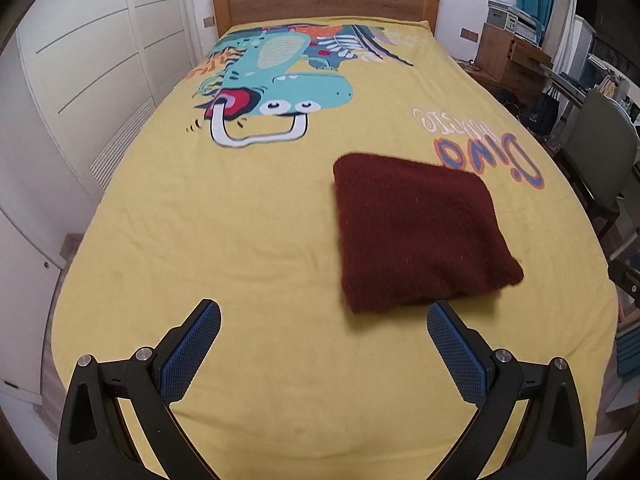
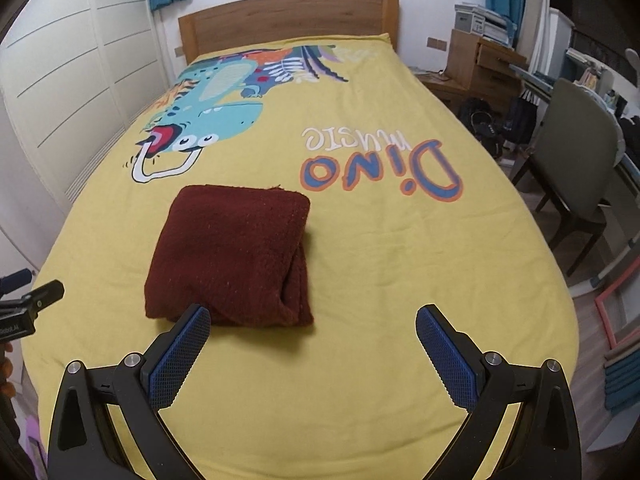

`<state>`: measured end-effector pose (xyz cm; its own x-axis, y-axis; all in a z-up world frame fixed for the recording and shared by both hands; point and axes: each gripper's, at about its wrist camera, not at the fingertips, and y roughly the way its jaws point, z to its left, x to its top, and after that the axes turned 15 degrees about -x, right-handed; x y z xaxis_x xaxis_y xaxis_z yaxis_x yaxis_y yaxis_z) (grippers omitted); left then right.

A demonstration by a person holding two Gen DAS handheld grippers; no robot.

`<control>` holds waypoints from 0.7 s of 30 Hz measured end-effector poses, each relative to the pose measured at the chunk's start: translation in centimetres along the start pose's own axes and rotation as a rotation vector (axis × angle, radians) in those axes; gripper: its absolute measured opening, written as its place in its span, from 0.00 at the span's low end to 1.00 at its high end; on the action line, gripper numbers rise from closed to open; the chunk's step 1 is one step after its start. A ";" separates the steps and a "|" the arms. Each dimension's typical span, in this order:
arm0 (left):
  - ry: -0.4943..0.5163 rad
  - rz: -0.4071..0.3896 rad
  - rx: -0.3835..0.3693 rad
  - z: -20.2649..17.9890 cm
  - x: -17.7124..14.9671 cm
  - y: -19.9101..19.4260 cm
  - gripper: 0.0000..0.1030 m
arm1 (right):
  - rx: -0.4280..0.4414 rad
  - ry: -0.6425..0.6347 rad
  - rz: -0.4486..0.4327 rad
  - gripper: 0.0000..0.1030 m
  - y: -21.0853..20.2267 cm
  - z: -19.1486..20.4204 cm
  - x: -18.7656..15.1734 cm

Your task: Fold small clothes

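On the yellow dinosaur-print bedspread [image 1: 240, 240], a folded dark red knit garment [image 1: 416, 232] is lying as a thick square bundle on the near half of the bed, nothing gripping it. Going from left to right, the left gripper [image 1: 324, 354] is hovering over the near edge with its blue-padded fingers [image 1: 192, 350] spread wide, the bundle sitting just beyond its right finger. The right gripper [image 2: 313, 356] is likewise standing apart and empty, the bundle lying past its left finger. A wooden headboard [image 2: 288, 20] is standing at the far end.
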<state>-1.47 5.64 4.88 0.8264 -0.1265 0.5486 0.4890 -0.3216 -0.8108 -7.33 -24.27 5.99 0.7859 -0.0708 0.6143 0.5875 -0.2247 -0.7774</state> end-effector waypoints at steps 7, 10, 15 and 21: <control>0.011 0.020 0.009 -0.7 -1.7 -0.4 0.99 | -0.022 -0.003 0.001 1.00 -2.1 -0.6 -2.3; 0.018 0.016 0.014 -1.0 -1.8 -0.5 0.99 | -0.032 -0.002 0.003 1.00 -2.4 -0.8 -2.8; 0.035 0.017 0.004 -1.4 -1.9 -0.5 0.99 | -0.038 -0.002 -0.001 1.00 -2.8 -1.0 -3.1; 0.039 0.023 0.009 -1.7 -2.1 -0.4 0.99 | -0.046 -0.003 0.000 1.00 -2.9 -1.1 -3.1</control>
<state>-3.81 4.46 4.38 0.8262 -0.1704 0.5370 0.4725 -0.3096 -0.8252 -11.67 -24.45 6.44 0.7863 -0.0677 0.6142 0.5783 -0.2695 -0.7700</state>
